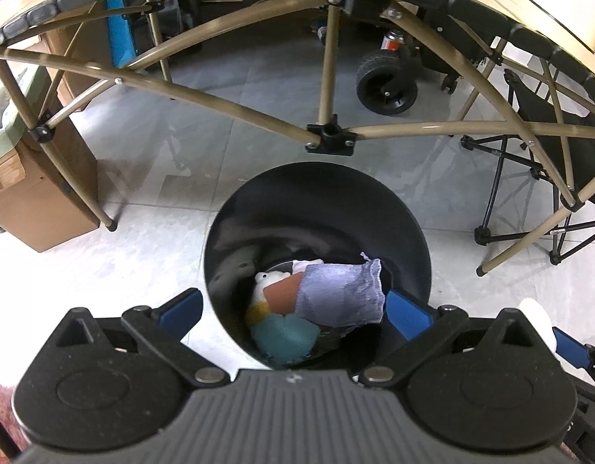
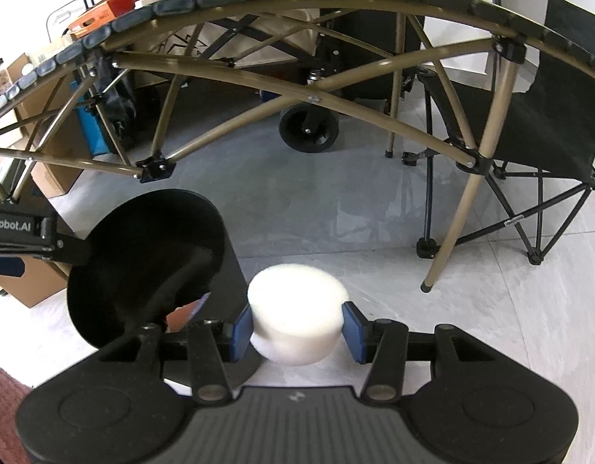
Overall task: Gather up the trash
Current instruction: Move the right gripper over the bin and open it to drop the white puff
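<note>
White foam cylinder [image 2: 297, 319]: short, flat face up and tilted slightly away, axis near upright. Clamped by its curved sides in right gripper [image 2: 297, 332], above the floor just right of black bin [image 2: 150, 232]. Left gripper [image 1: 293, 311] spread wide and empty over bin mouth, crumpled trash [image 1: 336, 294] inside.

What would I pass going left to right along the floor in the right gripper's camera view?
Cardboard box → black bin → white foam puck, held in the right gripper → tan table leg → folding chair.
</note>
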`<state>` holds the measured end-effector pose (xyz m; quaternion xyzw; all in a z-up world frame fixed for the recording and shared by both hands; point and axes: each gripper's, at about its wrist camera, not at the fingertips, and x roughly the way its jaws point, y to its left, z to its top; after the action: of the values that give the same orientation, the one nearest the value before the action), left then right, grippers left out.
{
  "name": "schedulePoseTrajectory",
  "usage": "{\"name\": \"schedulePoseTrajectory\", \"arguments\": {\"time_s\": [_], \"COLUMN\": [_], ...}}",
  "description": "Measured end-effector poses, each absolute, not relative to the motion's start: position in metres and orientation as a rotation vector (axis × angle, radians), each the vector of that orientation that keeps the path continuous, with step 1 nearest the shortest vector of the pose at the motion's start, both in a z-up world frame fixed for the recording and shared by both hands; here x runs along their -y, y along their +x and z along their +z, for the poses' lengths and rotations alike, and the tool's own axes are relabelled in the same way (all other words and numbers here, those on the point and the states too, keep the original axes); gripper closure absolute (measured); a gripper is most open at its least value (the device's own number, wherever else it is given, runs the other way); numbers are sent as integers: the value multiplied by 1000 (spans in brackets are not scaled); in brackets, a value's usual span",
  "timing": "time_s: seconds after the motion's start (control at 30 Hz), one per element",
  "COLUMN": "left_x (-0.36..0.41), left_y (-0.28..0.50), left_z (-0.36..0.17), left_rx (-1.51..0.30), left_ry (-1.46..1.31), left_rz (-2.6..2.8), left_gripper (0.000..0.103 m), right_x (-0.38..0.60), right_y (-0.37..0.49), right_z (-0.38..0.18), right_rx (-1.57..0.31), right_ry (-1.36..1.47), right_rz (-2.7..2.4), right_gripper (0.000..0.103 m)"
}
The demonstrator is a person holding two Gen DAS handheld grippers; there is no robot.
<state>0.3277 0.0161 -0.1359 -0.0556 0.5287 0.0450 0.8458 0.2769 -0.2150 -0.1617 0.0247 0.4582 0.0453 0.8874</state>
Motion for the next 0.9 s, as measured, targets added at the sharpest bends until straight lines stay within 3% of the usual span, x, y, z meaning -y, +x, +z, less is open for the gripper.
{"name": "schedulePoseTrajectory", "arguments": {"time_s": [0.9], "left_x": [-89], "left_y": [307], "left_z": [-136], "left_rx": [-1129], "left_ry": [-183], "left_rz": [171], "left_gripper": [0], "right_x": [127], "right_y": [292], "right_z": [-151], "right_rx": [-951], "right_ry": [-27], "right_rz": [223], "right_gripper": [55]}}
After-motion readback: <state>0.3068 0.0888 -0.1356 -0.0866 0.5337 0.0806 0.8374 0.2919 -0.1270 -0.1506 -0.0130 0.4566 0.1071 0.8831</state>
